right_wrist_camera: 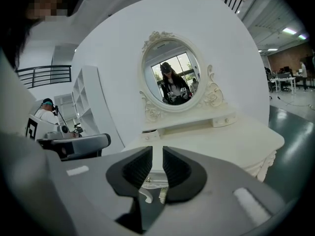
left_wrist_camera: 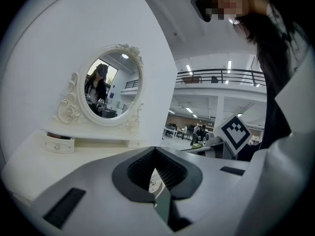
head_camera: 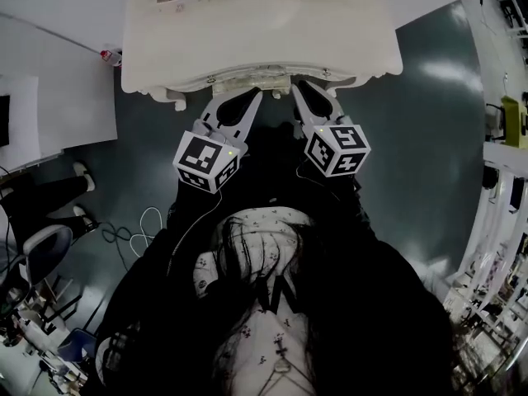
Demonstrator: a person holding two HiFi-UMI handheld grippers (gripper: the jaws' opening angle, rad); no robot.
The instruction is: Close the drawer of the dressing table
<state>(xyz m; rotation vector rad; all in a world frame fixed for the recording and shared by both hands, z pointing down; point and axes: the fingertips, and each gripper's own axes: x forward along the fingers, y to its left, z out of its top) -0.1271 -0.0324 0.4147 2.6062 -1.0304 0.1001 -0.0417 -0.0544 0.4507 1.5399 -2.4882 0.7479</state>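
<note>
Left gripper (head_camera: 250, 99) tips are pressing together and right gripper (head_camera: 302, 91) jaws are sitting a sliver apart, neither gripping anything, both at the drawer (head_camera: 271, 79) front of the dressing table (head_camera: 264, 23). Drawer's looking near-flush, though I can't confirm it's seated. If a gap is remaining, it's needing a straight, even push.

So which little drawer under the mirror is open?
The left small drawer: it sticks out from under the shelf, while the right small drawer sits flush.
</note>
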